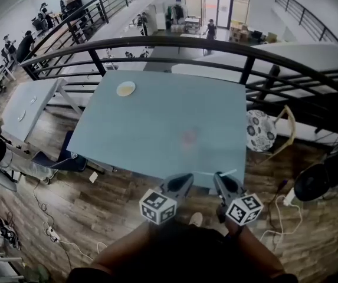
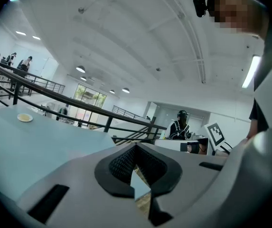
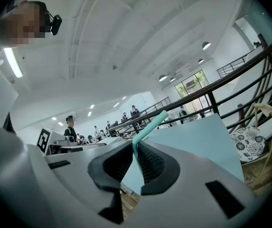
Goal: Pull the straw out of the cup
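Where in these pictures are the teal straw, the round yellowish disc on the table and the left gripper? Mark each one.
teal straw (image 3: 151, 126), right gripper view, mid-length, just beyond the jaws.
round yellowish disc (image 1: 125, 88), head view, its centre.
left gripper (image 2: 136, 146), left gripper view, where its fingertips meet.

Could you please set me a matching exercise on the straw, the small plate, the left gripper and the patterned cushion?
1. straw
2. small plate
3. left gripper
4. patterned cushion

A. shut, nothing between its fingers
B. off the table, beside its right edge
C. clamped in the right gripper
D. near the table's far left corner

Pairs: 1-C, 2-D, 3-A, 4-B
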A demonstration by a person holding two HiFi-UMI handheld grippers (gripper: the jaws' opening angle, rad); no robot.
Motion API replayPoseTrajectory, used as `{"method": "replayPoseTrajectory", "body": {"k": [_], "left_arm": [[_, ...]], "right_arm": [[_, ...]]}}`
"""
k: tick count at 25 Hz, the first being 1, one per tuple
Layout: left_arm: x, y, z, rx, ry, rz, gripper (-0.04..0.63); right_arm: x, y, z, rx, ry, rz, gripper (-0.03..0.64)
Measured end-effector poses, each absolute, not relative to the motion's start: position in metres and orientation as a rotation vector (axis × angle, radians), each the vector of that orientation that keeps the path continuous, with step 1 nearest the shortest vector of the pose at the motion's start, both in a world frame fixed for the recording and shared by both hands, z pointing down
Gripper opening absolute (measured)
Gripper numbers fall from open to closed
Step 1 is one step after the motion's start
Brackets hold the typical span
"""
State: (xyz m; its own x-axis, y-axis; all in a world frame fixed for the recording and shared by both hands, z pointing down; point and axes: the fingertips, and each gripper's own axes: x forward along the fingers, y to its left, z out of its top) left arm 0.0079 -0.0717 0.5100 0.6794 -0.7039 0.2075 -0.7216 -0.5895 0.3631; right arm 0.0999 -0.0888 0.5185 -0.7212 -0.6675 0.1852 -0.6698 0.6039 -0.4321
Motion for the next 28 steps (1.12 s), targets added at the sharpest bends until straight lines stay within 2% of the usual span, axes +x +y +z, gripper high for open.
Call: {"method": "replayPoseTrajectory", "body": {"k": [8,14,28], "left_arm": [[-0.034,-0.027,0.506,2.525,-1.001,0.093,0.011],[-0.090,0.002,0.510,2.533,-0.954,0.118,0.011],[-0.138,0.046,0.525,2.610,-0.871,0.157,0.011]], "right_arm": [[0.050,-0.035,0.508,1.277,-2.780,0.774,0.041],[0.000,0.003,0.509,1.320,-2.751,0.749,0.041],[-0.038,0.048,0.515,1.286,-2.716,0.643,0.040]]}}
